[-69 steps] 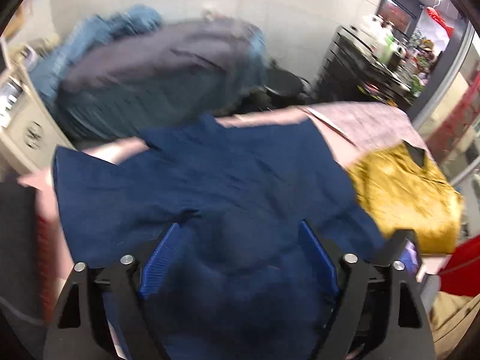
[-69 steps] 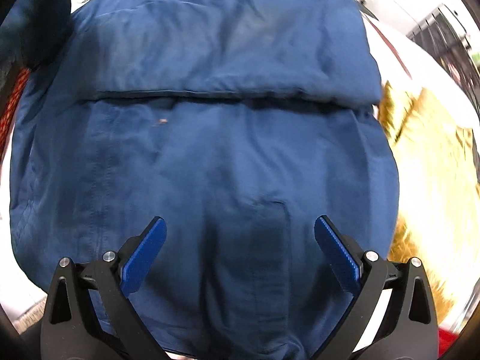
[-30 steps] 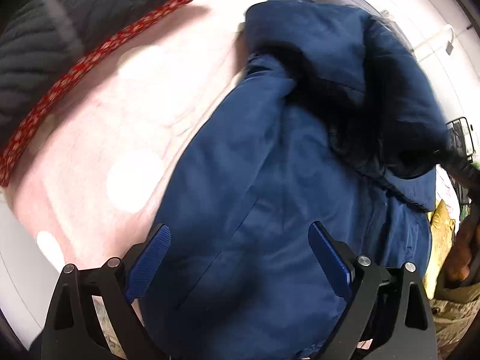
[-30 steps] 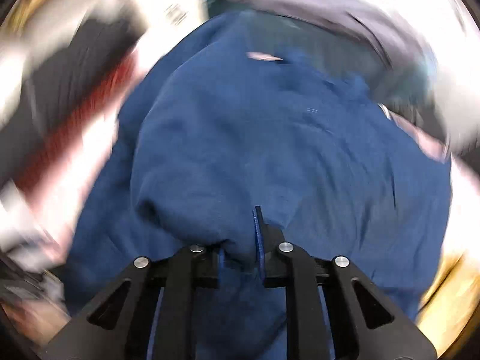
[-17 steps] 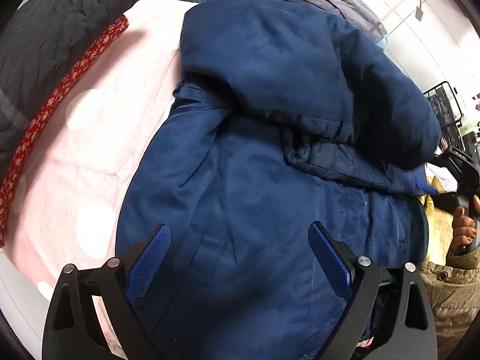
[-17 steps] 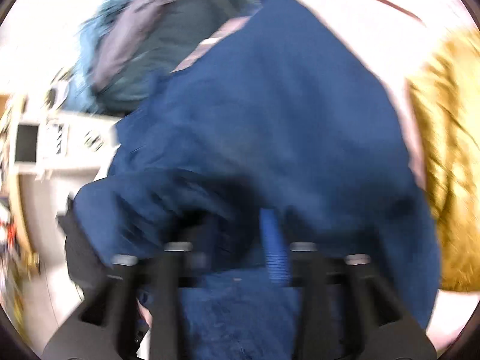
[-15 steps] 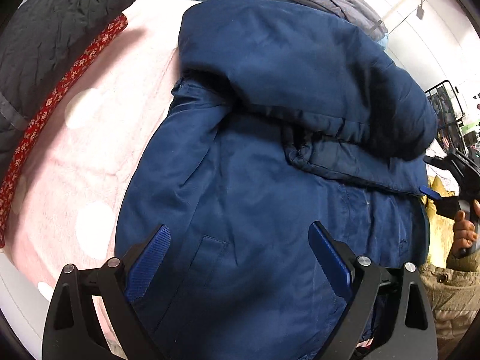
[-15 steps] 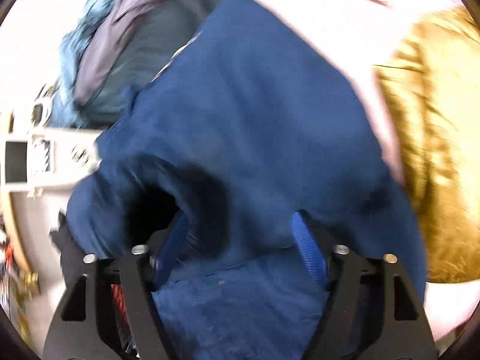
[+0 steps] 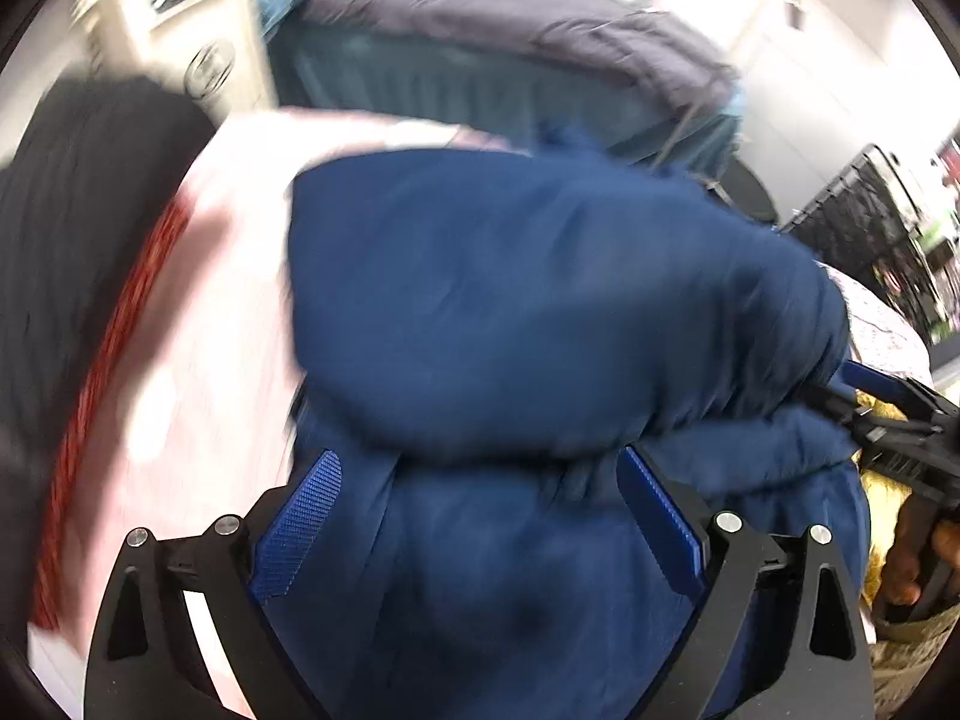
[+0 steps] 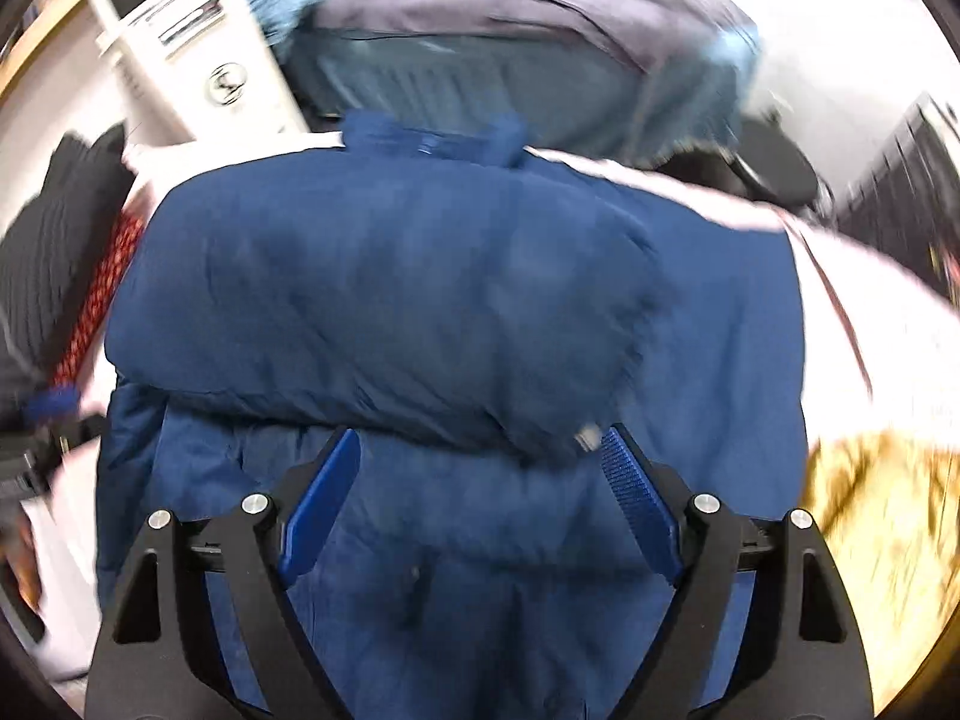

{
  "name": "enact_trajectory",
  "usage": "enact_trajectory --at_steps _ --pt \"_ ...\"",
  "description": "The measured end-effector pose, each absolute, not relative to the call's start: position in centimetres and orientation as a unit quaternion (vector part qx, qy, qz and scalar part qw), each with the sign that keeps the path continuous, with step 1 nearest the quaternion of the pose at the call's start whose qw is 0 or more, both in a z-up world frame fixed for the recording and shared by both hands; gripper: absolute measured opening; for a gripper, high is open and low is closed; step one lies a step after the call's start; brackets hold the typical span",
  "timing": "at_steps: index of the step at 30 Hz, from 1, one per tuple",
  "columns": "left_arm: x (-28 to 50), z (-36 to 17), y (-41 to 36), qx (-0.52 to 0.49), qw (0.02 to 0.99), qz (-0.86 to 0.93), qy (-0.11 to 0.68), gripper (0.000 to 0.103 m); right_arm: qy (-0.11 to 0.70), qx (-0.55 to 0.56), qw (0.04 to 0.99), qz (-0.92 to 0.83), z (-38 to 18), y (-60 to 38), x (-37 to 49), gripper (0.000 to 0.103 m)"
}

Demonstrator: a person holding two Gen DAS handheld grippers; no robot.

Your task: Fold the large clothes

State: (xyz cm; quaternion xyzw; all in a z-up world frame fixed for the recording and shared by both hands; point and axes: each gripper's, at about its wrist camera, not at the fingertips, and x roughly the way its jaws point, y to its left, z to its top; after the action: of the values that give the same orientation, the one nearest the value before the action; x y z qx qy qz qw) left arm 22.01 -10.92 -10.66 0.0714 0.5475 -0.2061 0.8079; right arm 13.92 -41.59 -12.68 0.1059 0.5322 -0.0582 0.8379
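A large navy blue padded jacket [image 9: 540, 312] [image 10: 390, 300] lies on a pink cloth-covered table [image 9: 222, 312], its upper part folded down over the lower body in a thick roll. My left gripper [image 9: 480, 510] hangs open above the lower part of the jacket, nothing between its blue pads. My right gripper [image 10: 480, 492] is above the folded edge with its jaws opening wide and nothing pinched between them. In the left wrist view the right gripper [image 9: 888, 414] shows at the jacket's right side, with a hand [image 9: 912, 564] on its handle.
A yellow garment [image 10: 882, 516] lies right of the jacket. A dark quilted cloth with a red patterned band [image 9: 108, 360] lies on the left. Behind the table, grey and light-blue clothes [image 10: 510, 30] are piled; a white appliance [image 10: 198, 60] stands at back left, a black rack [image 9: 870, 210] at right.
The right gripper was shut on a bunch of the jacket, carried it over, and has let go with jaws wide. The left gripper swung over, its view shifting from the jacket's left side to its lower part.
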Motion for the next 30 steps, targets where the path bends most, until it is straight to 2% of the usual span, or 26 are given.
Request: enact_trajectory --at_steps 3,6,11,13,15,17,21,30 --pt "23.9 -11.2 -14.6 0.103 0.802 -0.241 0.537 0.096 0.539 0.092 0.835 -0.064 -14.2 -42.2 16.6 0.082" --pt "26.0 -13.7 -16.7 0.136 0.786 -0.241 0.553 0.096 0.572 0.090 0.813 -0.068 -16.8 -43.2 17.9 0.082" --pt "28.7 -17.8 -17.0 0.123 0.763 -0.210 0.599 0.096 0.601 0.113 0.789 -0.060 -20.0 -44.9 18.1 0.083" --pt "28.8 -19.1 -17.9 0.163 0.756 -0.206 0.600 0.097 0.614 0.134 0.774 -0.080 -21.3 -45.8 18.1 0.095" --pt "28.7 -20.3 -19.0 0.203 0.747 -0.207 0.599 0.097 0.625 0.202 0.749 -0.089 -23.3 -47.4 17.9 0.096" --pt "28.7 -21.0 -19.5 0.220 0.749 -0.207 0.590 0.098 0.617 0.223 0.748 -0.098 -23.7 -47.9 18.0 0.097" --pt "29.2 -21.8 -19.7 0.213 0.750 -0.207 0.591 0.098 0.614 0.181 0.760 -0.113 -24.2 -46.9 18.3 0.097" --pt "28.7 -21.9 -19.7 0.214 0.765 -0.202 0.573 0.098 0.586 0.179 0.779 -0.133 -24.4 -46.6 17.7 0.098"
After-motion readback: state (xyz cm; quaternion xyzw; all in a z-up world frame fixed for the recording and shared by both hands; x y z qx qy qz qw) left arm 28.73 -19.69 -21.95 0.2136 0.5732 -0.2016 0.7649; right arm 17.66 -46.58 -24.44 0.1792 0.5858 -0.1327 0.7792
